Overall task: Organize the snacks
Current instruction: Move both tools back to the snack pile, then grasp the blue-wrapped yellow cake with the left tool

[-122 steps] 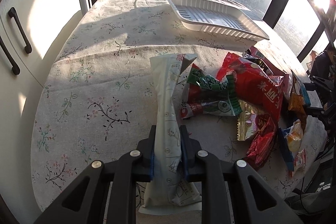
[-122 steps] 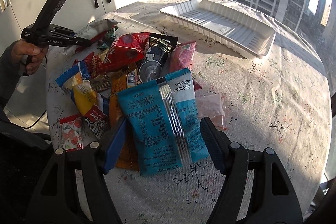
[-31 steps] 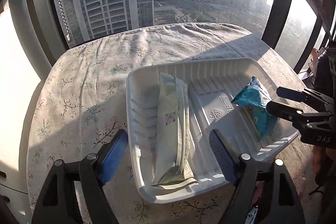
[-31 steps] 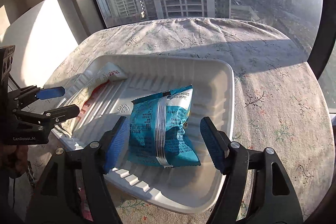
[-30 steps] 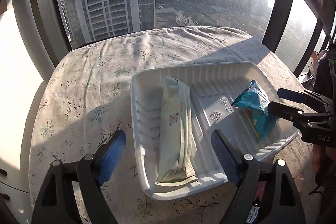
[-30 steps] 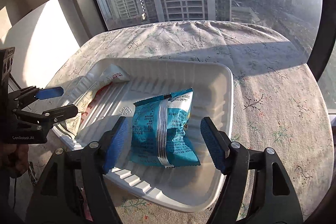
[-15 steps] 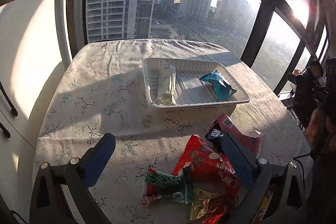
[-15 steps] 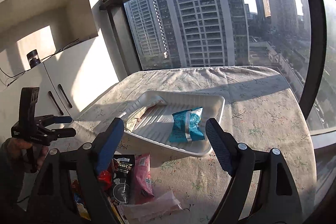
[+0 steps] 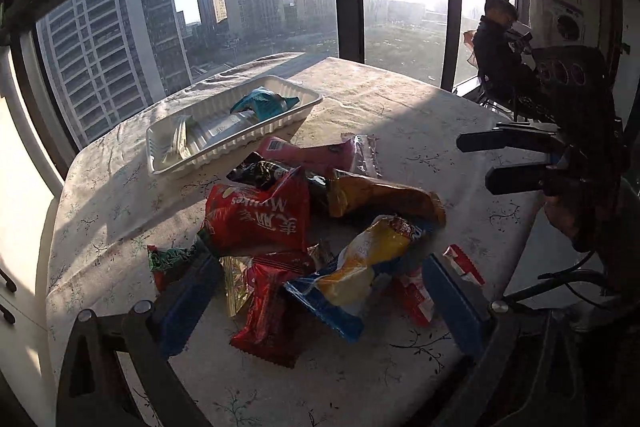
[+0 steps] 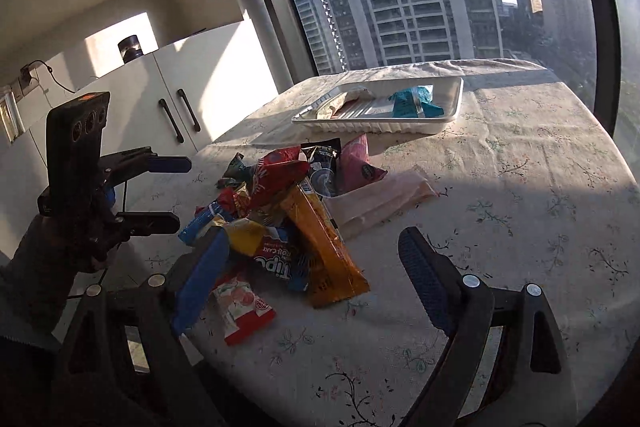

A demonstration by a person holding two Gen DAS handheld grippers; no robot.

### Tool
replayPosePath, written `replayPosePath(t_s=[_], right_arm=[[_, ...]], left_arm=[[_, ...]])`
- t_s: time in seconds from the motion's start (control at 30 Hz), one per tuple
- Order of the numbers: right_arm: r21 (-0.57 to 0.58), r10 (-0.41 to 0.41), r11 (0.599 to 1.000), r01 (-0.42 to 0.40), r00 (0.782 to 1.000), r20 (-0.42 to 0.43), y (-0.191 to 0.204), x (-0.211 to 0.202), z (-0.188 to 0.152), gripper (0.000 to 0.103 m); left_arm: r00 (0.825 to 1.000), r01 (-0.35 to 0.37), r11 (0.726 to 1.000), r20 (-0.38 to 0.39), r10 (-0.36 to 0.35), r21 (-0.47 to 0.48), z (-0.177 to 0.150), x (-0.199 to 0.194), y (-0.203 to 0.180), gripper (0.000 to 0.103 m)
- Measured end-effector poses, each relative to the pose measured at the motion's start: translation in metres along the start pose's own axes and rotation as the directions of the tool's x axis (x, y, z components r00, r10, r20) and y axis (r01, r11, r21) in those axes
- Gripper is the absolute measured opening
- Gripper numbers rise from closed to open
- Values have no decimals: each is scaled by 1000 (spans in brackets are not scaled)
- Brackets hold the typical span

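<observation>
Hovering near the snack pile, your left claw gapes wide and empty; your right claw is opening, empty, tray beyond the pile

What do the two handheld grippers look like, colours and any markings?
Both are black plastic with long, flat fingers and silver screws. The left gripper and right gripper carry blue ribbed pads. A black upright block with round lenses and an orange label tops the left one.

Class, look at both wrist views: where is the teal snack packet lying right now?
The teal snack packet lies inside the white tray near the window, at the tray's right end in both views, beyond the snack pile.
</observation>
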State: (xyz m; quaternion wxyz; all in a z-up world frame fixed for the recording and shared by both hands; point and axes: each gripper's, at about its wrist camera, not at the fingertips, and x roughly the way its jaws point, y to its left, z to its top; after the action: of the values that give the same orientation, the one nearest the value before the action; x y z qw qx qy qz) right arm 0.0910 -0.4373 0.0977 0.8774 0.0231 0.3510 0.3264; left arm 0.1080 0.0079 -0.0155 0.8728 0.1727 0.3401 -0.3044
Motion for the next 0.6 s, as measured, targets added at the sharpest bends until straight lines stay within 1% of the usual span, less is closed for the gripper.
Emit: replayPosePath(t_s=[0.1,0.2,0.23,0.27,0.33,0.4,0.47,0.53,0.6], right_arm=[[-21,30,999,-30,999,-25,9,0,-14,86],[-68,76,995,-77,997,-29,21,-4,-19,86],[-86,83,993,-85,996,-30,25,-6,-20,86],[-100,89,991,-91,996,-33,27,-4,-17,86],[-108,98,989,-102,994,-38,30,-4,-19,86],[-117,111,986,-116,993,-49,33,-3,-18,86],[-132,117,983,-124,992,-54,36,-4,-20,86],[-140,130,981,-137,990,-55,39,-4,-23,86],[-141,144,979,-150,988,-55,39,-5,-25,86]], left_arm=[[996,69,993,-62,-63,93,8,14,-14,103],[990,105,982,-110,-88,155,14,23,-22,102],[987,117,978,-126,-96,171,16,26,-23,100],[984,131,975,-147,-105,177,16,30,-22,98],[978,139,974,-181,-106,179,18,37,-20,81],[970,157,970,-212,-116,186,17,42,-20,75],[966,170,966,-227,-125,196,17,46,-20,73],[961,184,962,-243,-132,204,18,49,-21,59],[956,192,958,-261,-134,215,19,53,-22,54]])
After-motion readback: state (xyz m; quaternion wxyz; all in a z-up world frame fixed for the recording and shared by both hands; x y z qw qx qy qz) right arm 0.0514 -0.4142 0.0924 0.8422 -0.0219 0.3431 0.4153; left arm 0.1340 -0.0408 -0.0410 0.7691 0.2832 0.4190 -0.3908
